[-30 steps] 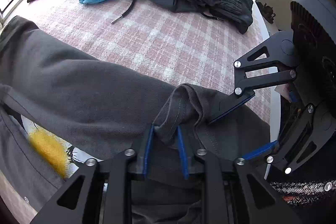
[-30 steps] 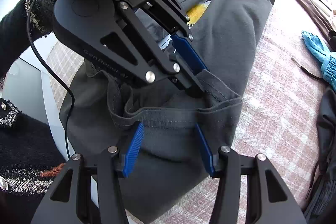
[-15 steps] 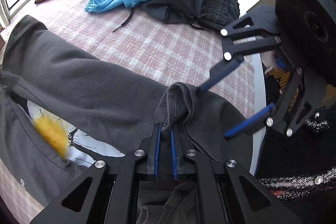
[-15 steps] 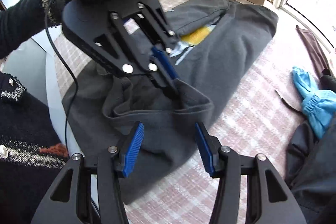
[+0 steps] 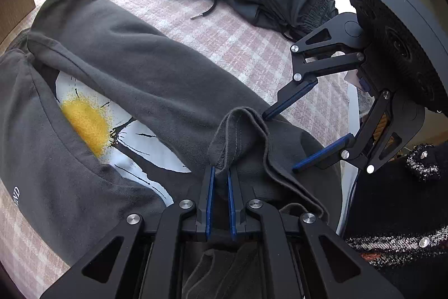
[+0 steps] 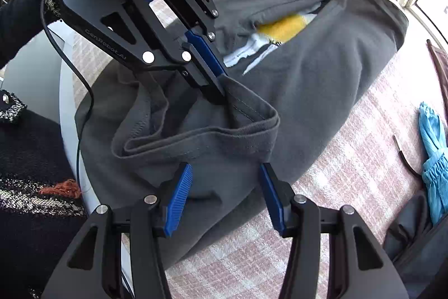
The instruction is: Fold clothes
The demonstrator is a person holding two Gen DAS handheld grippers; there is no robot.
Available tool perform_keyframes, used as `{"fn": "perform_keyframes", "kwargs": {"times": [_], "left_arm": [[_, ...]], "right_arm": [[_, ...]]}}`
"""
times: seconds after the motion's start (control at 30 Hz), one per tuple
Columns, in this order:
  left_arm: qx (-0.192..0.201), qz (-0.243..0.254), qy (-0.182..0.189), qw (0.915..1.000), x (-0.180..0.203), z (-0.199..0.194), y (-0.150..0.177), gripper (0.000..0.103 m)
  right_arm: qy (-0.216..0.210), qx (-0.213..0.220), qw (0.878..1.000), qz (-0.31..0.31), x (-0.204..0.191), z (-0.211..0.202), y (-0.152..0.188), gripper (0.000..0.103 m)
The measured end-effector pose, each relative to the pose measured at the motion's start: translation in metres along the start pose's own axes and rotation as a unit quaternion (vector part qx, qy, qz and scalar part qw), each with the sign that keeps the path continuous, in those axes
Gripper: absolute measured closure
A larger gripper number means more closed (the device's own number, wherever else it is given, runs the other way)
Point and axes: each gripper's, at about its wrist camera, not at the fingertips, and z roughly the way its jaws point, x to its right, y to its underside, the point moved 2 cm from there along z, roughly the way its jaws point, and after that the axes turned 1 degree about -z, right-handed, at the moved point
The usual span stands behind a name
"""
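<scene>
Right wrist only: left gripper [image 6: 217, 86] label.

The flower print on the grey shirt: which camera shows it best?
The left wrist view. There the flower print on the grey shirt shows its yellow centre and white petals between folds. The right wrist view catches only a sliver behind the left gripper.
</scene>
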Motion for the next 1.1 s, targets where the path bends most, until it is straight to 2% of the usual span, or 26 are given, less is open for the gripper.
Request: {"fn": "perform_keyframes", "kwargs": {"times": [0.1, 0.17, 0.23, 0.4, 0.5, 0.6, 0.73, 0.83, 0.93, 1.1], "left_arm": [[-0.006, -0.005, -0.004, 1.0, -0.003, 0.007, -0.004, 0.093], [0.005, -0.009, -0.009, 0.9999, -0.004, -0.003, -0.006, 0.086], [0.02, -0.013, -0.016, 0.9996, -0.004, -0.019, -0.006, 0.084], [0.04, -0.009, -0.022, 0.9989, -0.002, -0.075, 0.028, 0.079], [0.025, -0.008, -0.027, 0.9993, -0.004, -0.1, 0.062, 0.079], [-0.007, -0.013, -0.032, 0.9994, -0.001, -0.096, 0.09, 0.079], [-0.041, -0.003, -0.031, 0.9987, 0.008, -0.088, 0.112, 0.079], [-0.055, 0.026, -0.025, 0.9978, 0.018, -0.078, 0.104, 0.074], [-0.074, 0.05, -0.024, 0.9957, 0.021, -0.067, 0.093, 0.073], [-0.108, 0.052, -0.015, 0.9927, 0.013, -0.052, 0.087, 0.073]], "right_arm": [[-0.018, 0.029, 0.999, -0.015, -0.008, -0.019, -0.007, 0.053], [-0.026, 0.043, 0.998, -0.027, -0.014, -0.032, -0.013, 0.053], [-0.02, 0.047, 0.998, -0.044, -0.016, -0.038, -0.018, 0.053], [-0.01, 0.044, 0.986, -0.161, -0.026, -0.044, -0.023, 0.053], [-0.015, 0.012, 0.977, -0.213, -0.023, -0.03, -0.032, 0.053], [-0.043, -0.023, 0.971, -0.235, -0.023, -0.015, -0.041, 0.053], [-0.056, -0.059, 0.958, -0.275, -0.031, -0.002, -0.041, 0.053], [-0.065, -0.071, 0.95, -0.298, -0.034, 0.0, -0.042, 0.053], [-0.075, -0.079, 0.942, -0.317, -0.036, -0.002, -0.045, 0.053], [-0.099, -0.11, 0.928, -0.342, -0.037, 0.008, -0.049, 0.053]]}}
